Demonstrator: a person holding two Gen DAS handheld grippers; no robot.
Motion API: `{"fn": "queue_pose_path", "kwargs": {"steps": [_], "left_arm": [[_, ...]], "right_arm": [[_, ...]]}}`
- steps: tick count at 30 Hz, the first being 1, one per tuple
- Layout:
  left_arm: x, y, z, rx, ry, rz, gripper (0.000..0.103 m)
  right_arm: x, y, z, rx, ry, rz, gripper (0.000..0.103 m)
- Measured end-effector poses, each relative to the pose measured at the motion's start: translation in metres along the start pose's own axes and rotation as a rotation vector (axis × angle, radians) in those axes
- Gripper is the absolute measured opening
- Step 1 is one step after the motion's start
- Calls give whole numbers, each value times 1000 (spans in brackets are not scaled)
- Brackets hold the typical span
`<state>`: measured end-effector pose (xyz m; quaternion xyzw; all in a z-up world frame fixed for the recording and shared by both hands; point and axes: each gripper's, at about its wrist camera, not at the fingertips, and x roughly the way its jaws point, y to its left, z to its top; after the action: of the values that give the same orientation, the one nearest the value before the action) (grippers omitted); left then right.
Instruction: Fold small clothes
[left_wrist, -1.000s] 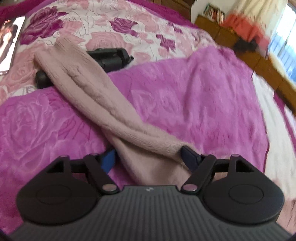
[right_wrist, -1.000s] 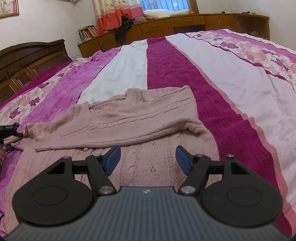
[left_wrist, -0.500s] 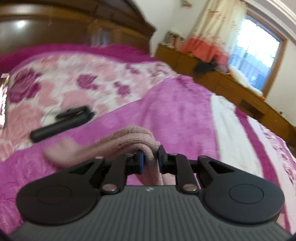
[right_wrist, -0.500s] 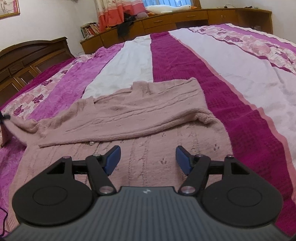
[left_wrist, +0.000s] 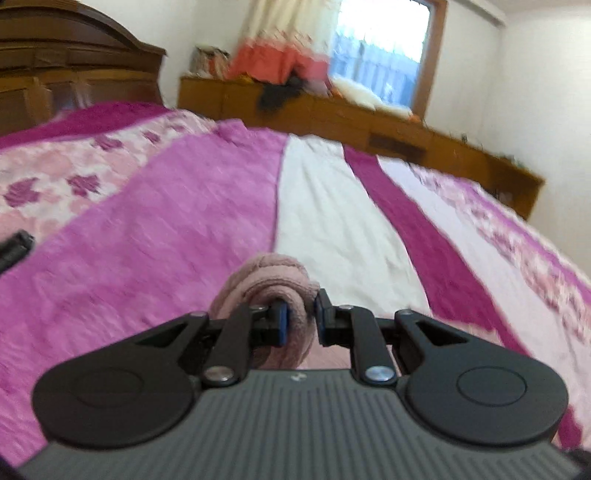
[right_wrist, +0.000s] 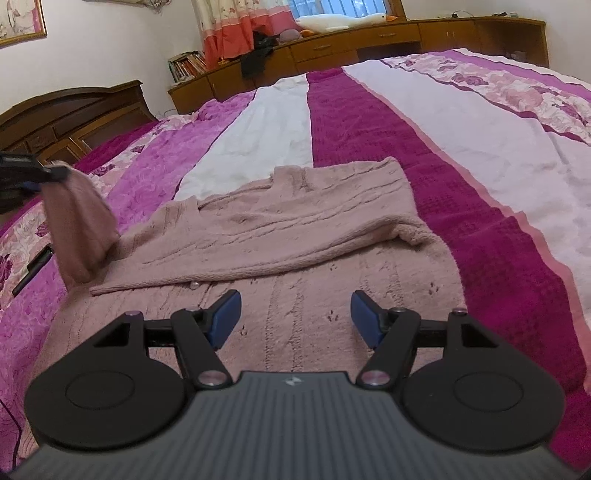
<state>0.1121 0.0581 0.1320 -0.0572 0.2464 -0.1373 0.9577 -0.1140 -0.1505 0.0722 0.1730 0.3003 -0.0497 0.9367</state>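
On striped bedspread (right_wrist: 369, 122), pink knit sweater (right_wrist: 295, 229), sleeve (right_wrist: 79, 221) lifted in left tongs (left_wrist: 300, 316)

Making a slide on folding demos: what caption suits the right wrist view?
Right gripper open over pink sweater on the bed; left gripper lifts its sleeve.

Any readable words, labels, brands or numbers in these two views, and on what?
None can be read.
Tool body: a small pale logo mark, no letters.
Books on the shelf: spines too small to read.
Framed picture on the wall: no legible text.
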Motion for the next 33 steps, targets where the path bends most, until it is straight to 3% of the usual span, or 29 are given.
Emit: {"fn": "queue_pose_path", "kwargs": {"steps": [5,9,12,15,21,24,33], "left_arm": [[37,-22,-37,34,125,-20,19],[53,-23,-64,0,231,-56,20],[61,-23,-79,-24,310,-91,40],[54,-25,-86,-2,301,-102,47],[22,-17,-74,15,322,-94,49],[3,-5,-68,24,316,-32,62],[-27,51,-70,-52,345,75,62]], "right_arm": [[-3,-6,-2,20,-4,4,73],[-2,-12,-5,41,4,4,73],[0,-16,-7,64,14,8,73],[2,-17,-7,75,20,14,73],[1,-10,-2,64,14,25,73],[-1,0,4,36,7,45,73],[10,60,18,-68,15,160,73]]}}
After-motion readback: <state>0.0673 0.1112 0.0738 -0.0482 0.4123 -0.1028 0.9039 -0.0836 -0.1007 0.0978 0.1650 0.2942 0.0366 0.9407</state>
